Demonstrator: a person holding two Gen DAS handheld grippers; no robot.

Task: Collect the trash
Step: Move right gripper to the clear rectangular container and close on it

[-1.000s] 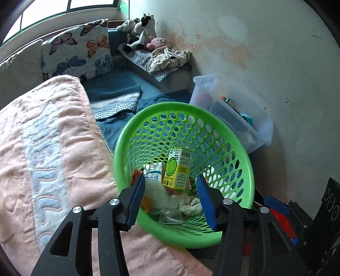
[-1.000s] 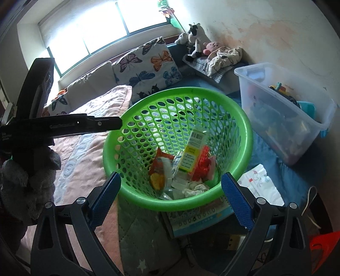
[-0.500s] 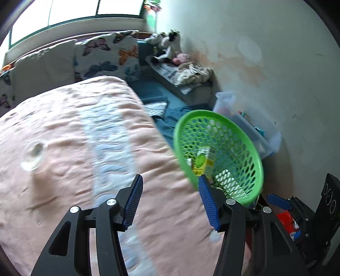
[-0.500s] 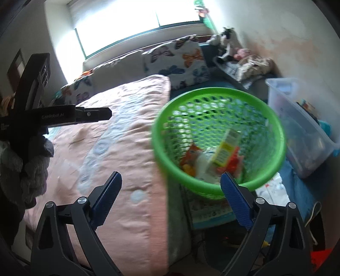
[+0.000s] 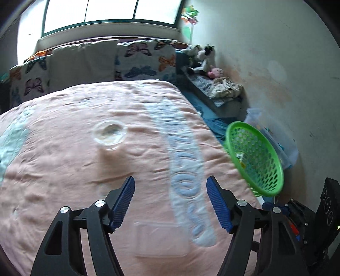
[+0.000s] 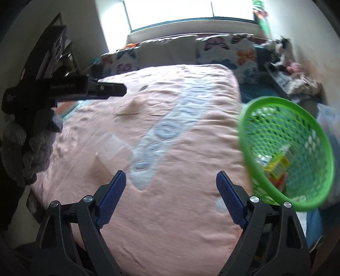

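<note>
- Left gripper (image 5: 170, 186): jaws apart, just been opening, nothing between, above the pink blanket (image 5: 63, 180).
- Right gripper (image 6: 171, 182): wide, just been closing, empty, above the blanket.
- Green basket (image 5: 274, 169): beside the blanket's edge.

The pink bedspread (image 5: 63, 180) is soft, matt, wrinkled cloth; the round clear cup (image 5: 109, 134) and perforated green basket (image 5: 255, 157) are glossy plastic.

Daylight pouring thru wide green-framed window (image 5: 110, 12), pink quilted bedspread (image 5: 63, 169) covering bed, butterfly-print cushions (image 5: 146, 61) leaning along back, stained cream plaster wall (image 5: 265, 53) standing at right w/ marks showing
</note>
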